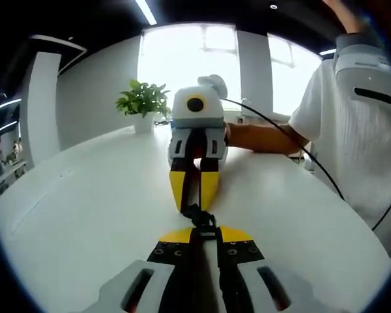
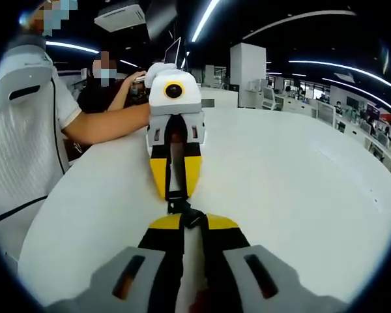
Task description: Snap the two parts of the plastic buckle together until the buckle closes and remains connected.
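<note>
Nearest us, the left gripper (image 1: 202, 236) and the facing right gripper (image 1: 193, 188) each clamp one buckle half; the black buckle (image 1: 199, 217) apparently meets between their tips above the white table (image 1: 85, 215). Misaligned halves could jam. A potted plant (image 1: 143, 104) stands far off.

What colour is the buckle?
Black. The buckle shows best in the right gripper view, between the yellow-tipped hand-held grippers.

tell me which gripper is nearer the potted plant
Right. The right gripper lies between the left gripper and the potted plant, which stands on the table behind it.
</note>
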`<move>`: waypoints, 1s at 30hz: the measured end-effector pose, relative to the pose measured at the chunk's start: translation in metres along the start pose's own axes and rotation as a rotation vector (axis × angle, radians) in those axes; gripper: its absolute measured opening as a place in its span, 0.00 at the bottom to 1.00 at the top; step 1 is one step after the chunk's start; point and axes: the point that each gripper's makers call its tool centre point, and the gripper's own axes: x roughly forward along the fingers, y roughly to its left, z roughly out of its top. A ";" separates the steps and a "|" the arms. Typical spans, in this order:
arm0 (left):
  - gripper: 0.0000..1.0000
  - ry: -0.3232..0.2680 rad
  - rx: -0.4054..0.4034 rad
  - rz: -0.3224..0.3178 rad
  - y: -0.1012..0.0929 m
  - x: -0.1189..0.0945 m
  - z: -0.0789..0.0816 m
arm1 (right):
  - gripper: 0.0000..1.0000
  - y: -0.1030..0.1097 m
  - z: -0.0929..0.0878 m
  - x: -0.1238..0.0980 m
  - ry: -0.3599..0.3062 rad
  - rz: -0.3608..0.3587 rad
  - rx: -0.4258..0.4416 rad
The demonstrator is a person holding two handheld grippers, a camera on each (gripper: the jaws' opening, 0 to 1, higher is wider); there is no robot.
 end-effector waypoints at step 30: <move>0.11 0.000 0.003 -0.003 0.000 0.000 -0.002 | 0.11 0.001 0.000 0.001 0.003 -0.009 -0.010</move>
